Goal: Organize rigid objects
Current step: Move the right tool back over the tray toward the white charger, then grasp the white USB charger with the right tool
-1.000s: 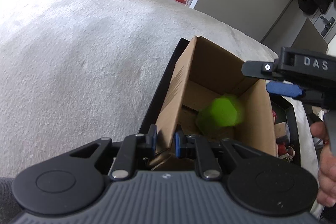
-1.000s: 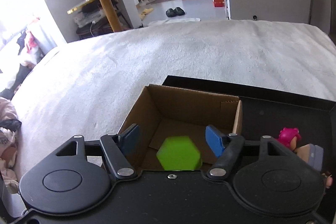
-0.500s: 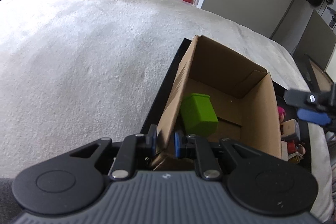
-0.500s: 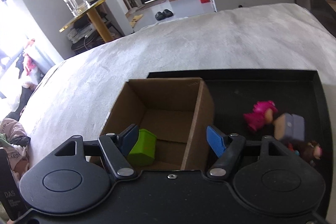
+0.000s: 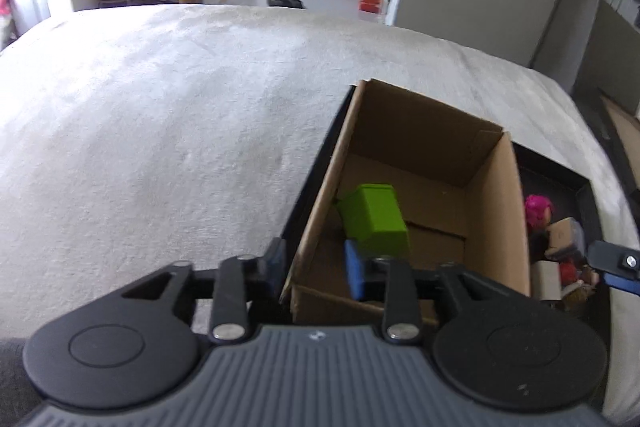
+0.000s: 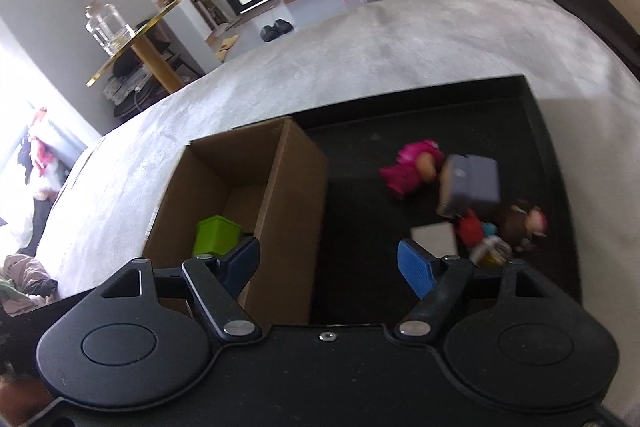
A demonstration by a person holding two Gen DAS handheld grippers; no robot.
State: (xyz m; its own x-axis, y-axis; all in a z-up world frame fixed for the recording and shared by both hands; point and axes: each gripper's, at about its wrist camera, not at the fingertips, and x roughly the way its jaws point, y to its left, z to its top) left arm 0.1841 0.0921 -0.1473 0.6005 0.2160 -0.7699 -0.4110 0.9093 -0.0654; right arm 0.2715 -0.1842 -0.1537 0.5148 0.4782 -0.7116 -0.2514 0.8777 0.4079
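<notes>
Straddling the near-left wall of the cardboard box [image 5: 424, 167], the left gripper [image 5: 316, 265] has just been opening: its ribbed blue pads [image 5: 354, 273] now stand a narrow way apart, one outside the corrugated wall and one inside, with the wall between them and a gap on at least the inner side, so they no longer pinch it. Just beyond the inner pad, the green block [image 5: 376, 219] lies tipped on the box floor, a smooth matte plastic piece with flat faces and a raised rim at one end. The box is plain brown, open-topped, its bottom flaps meeting in a seam, and it sits in the left part of a shallow black tray [image 6: 532, 115] with a low rim. The right gripper [image 6: 328, 265] hangs to the right of the box, its jaws wide and having just opened further, nothing between the pads; the left pad overlaps the box's right wall in view, the textured blue right pad [image 6: 414, 267] stands over bare tray. Right of the box on the tray lies a blurred cluster of small hard toys: a pink figure [image 6: 412, 171], a grey boxy piece [image 6: 472, 183], a white flat block [image 6: 434, 237], a red piece [image 6: 470, 229] and a brown figure [image 6: 520, 223]. Under the tray spreads a pale, nubbly plush cover [image 5: 160, 127].
</notes>
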